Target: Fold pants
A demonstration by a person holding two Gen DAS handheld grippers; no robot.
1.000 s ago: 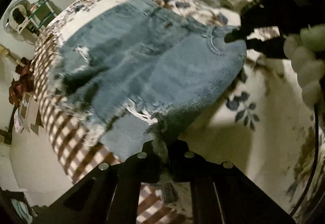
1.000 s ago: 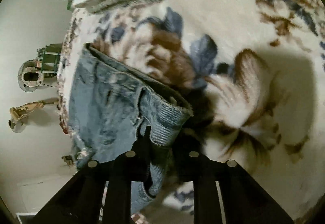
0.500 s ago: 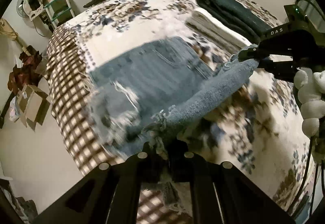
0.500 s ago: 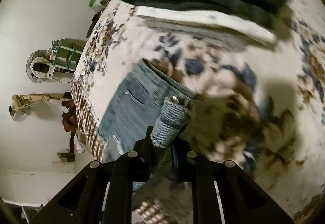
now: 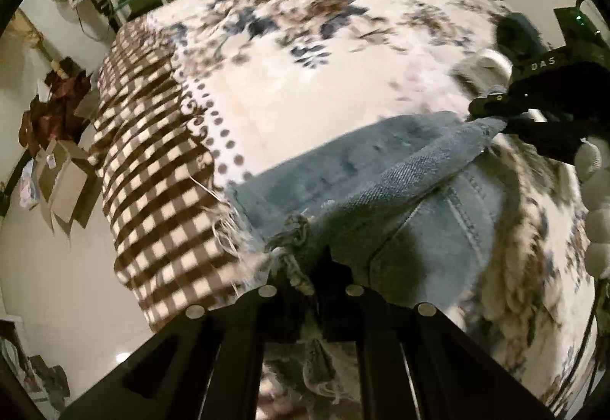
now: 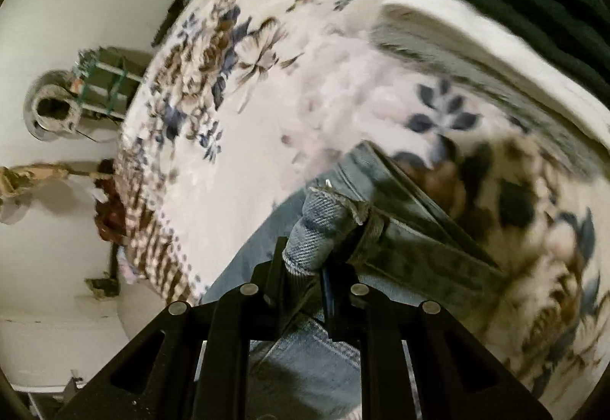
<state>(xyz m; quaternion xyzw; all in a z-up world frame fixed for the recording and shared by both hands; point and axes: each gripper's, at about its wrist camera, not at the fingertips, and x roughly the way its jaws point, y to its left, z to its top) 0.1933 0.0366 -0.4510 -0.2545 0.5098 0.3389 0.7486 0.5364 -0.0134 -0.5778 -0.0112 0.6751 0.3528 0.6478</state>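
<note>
Left gripper (image 5: 310, 275), right gripper (image 6: 305, 267): we find both clamped on frayed blue denim shorts (image 5: 381, 191) above floral-blanketed bed (image 5: 305, 84).

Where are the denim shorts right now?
The denim shorts are low in the left wrist view, over the floral blanket near the bed's checkered edge, stretched between the left tongs at the frayed hem and the right tongs at the waistband.
</note>
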